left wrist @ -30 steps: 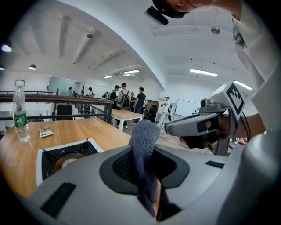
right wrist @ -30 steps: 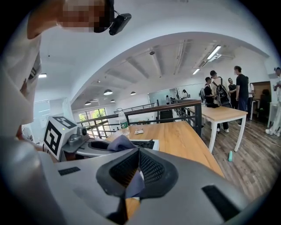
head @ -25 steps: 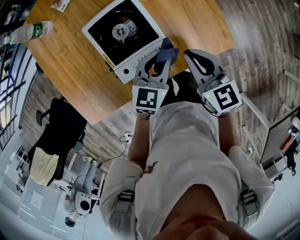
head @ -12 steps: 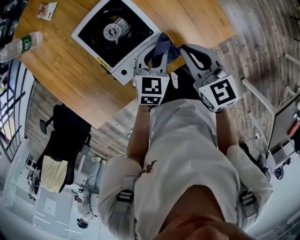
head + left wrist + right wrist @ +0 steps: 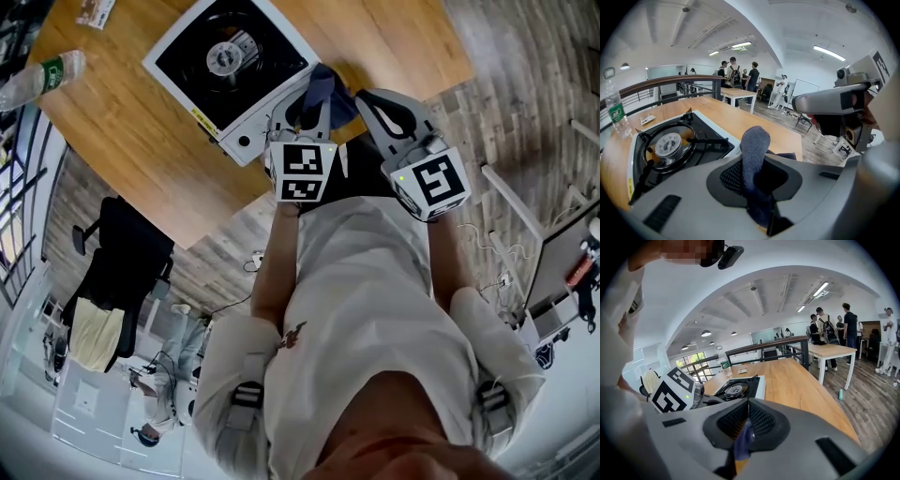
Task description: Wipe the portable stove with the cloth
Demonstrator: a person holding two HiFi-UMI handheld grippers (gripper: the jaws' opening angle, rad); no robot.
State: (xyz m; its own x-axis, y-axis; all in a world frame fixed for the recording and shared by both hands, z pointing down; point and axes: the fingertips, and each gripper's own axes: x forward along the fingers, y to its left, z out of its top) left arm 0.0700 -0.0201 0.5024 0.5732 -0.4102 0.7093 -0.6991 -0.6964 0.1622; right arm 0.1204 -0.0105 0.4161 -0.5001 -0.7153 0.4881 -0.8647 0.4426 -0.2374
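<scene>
The portable stove (image 5: 225,70), white with a black top and round burner, lies on the wooden table (image 5: 131,141) near its front edge. A blue-grey cloth (image 5: 328,86) hangs just right of the stove's near corner. My left gripper (image 5: 307,105) is shut on the cloth (image 5: 753,145), which sticks up between its pads beside the stove (image 5: 670,150). My right gripper (image 5: 367,101) sits close beside it, jaws together on a corner of the cloth (image 5: 743,439). In the right gripper view the stove (image 5: 738,389) lies ahead, past the left gripper's marker cube (image 5: 675,392).
A plastic bottle (image 5: 42,75) and a small packet (image 5: 92,11) lie at the table's far left. A black chair (image 5: 127,253) stands on the floor below the table edge. Several people stand by a white table (image 5: 738,93) in the background.
Both grippers have shifted slightly forward toward the table with the cloth between them. The stove has not moved on the table.
</scene>
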